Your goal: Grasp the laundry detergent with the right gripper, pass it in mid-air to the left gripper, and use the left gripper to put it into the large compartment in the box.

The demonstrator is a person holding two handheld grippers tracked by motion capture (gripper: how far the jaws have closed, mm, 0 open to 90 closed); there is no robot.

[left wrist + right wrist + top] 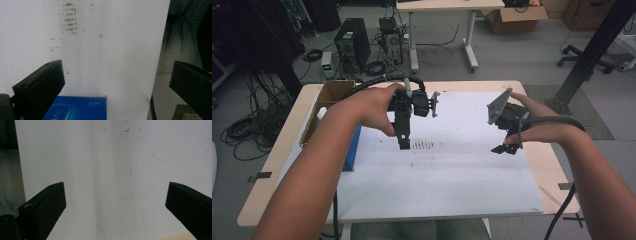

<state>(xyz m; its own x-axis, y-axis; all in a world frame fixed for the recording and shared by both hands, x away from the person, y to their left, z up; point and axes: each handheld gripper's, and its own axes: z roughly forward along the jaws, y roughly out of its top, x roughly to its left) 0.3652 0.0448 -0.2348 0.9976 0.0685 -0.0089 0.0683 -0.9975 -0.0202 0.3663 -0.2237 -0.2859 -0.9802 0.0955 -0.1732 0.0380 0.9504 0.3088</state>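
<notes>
Left gripper (404,144) held above white sheet (452,170), jaws spread wide, nothing between them. Right gripper (507,148) above sheet's right part, jaws likewise wide apart, empty. Blue box (82,108) at sheet's left edge, beside cardboard box (329,95). Dark smudge marks (422,145) just beside left gripper tips.

A white sheet (452,175) lies flat on the counter (272,175), covering most of its top. Rows of dark smudges (422,145) mark it near the middle, with fainter specks scattered around them; in the right gripper view a faint blue outline (175,155) is drawn on it. A blue box (353,150) lies at the sheet's left edge, flat, with white print on its face. An open cardboard box (329,97) stands just behind it at the counter's left side.
</notes>
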